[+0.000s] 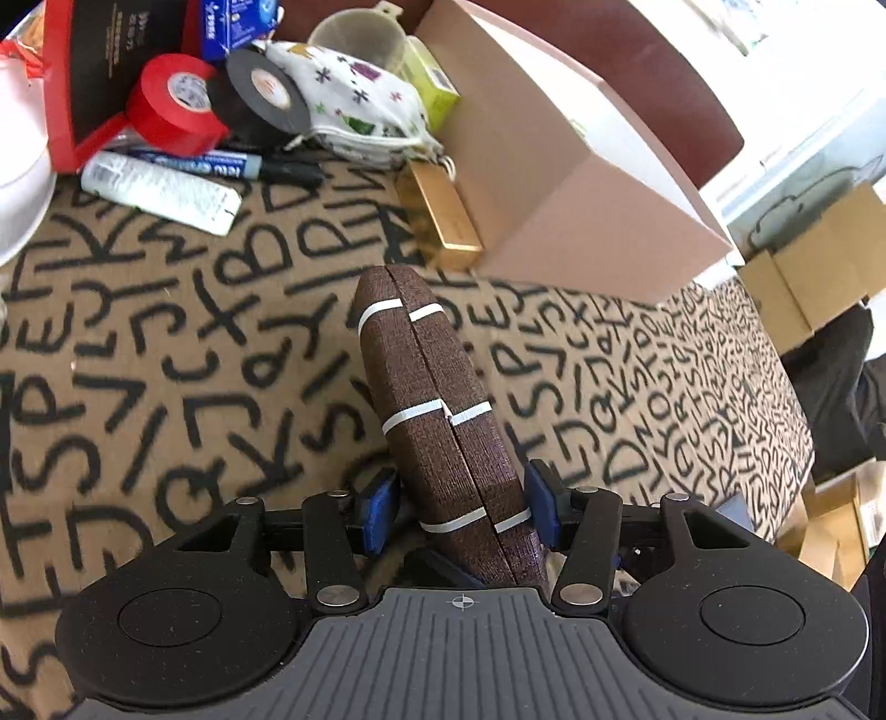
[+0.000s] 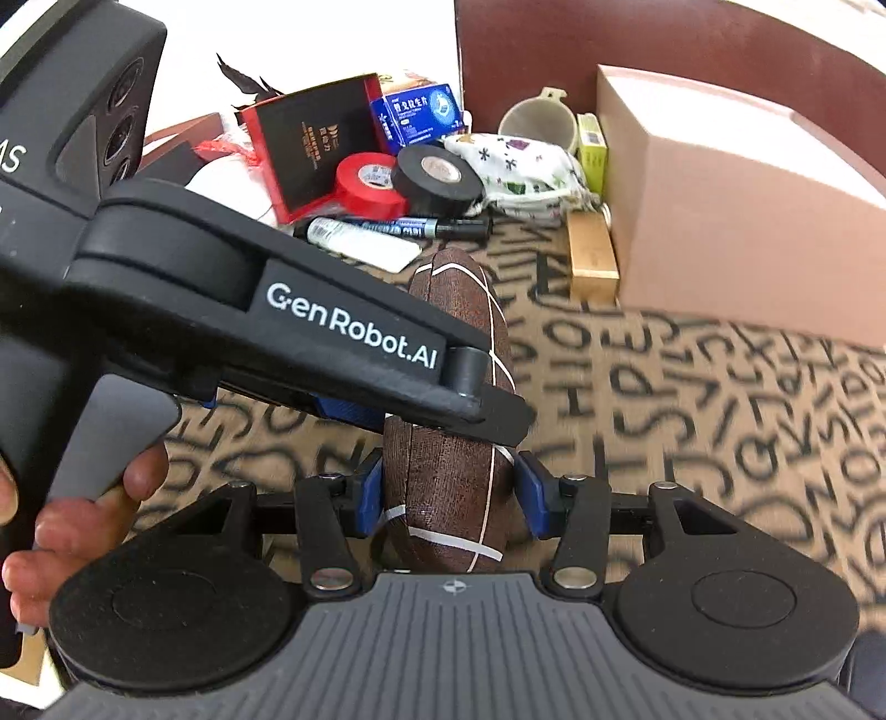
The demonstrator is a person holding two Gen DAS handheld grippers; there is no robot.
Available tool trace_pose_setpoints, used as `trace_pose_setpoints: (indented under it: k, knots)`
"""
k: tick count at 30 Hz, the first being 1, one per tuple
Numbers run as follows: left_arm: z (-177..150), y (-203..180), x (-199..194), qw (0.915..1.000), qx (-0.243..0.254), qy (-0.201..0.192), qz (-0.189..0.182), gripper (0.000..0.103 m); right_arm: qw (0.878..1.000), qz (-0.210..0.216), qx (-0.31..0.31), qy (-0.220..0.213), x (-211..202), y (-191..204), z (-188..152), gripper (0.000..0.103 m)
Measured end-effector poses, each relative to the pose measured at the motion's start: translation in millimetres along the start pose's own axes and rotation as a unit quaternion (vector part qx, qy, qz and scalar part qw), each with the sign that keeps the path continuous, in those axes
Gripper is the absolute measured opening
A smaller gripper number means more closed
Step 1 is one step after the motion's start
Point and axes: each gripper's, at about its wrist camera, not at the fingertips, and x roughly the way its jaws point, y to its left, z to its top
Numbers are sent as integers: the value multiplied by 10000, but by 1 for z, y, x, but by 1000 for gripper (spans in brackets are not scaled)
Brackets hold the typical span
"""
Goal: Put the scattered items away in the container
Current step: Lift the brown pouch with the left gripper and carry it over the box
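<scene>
Left wrist: left gripper (image 1: pixel 462 512) clamped on brown textured oval case with white bands (image 1: pixel 432 421), held above the lettered table (image 1: pixel 166 332), short of the pink cardboard box (image 1: pixel 554 183).
Right wrist: right gripper (image 2: pixel 449 507) clamped on the same case (image 2: pixel 448 487).
Left to do: red tape roll (image 2: pixel 370 185), black tape roll (image 2: pixel 437 180) and markers beside the box; box interior unseen.

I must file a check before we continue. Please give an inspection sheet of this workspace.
Surface: letter-print cloth.
Job's things: brown case held up by both grippers; pink box beyond it.
Clutter: red tape, black tape, marker, tube, pouch, cup, gold box.
Grippers: left hand-held gripper and right hand-held gripper both shut on the case.
Cables: nothing seen.
Surroundings: cardboard boxes.
</scene>
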Motion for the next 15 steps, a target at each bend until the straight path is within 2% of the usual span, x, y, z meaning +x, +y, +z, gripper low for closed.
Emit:
trace_pose_setpoints:
  k: [2, 8, 9, 11, 12, 15]
  knots:
    - [3, 0, 2, 9999, -80, -101, 66, 69, 10000, 26, 85, -28, -3, -3, -5, 54]
    - [13, -5, 9, 9996, 38, -117, 248, 68, 9999, 4, 133, -109, 12, -3, 18, 54]
    - [13, -5, 9, 9996, 51, -84, 265, 56, 9999, -12, 126, -105, 14, -3, 20, 54]
    - [13, -7, 10, 9995, 103, -80, 297, 56, 9999, -18, 151, -68, 20, -5, 22, 54]
    - [13, -7, 10, 9994, 123, -82, 311, 57, 9998, 14, 180, -51, 21, -7, 22, 53]
    - [13, -7, 13, 9996, 98, -54, 277, 70, 9998, 71, 210, -23, 24, -9, 23, 52]
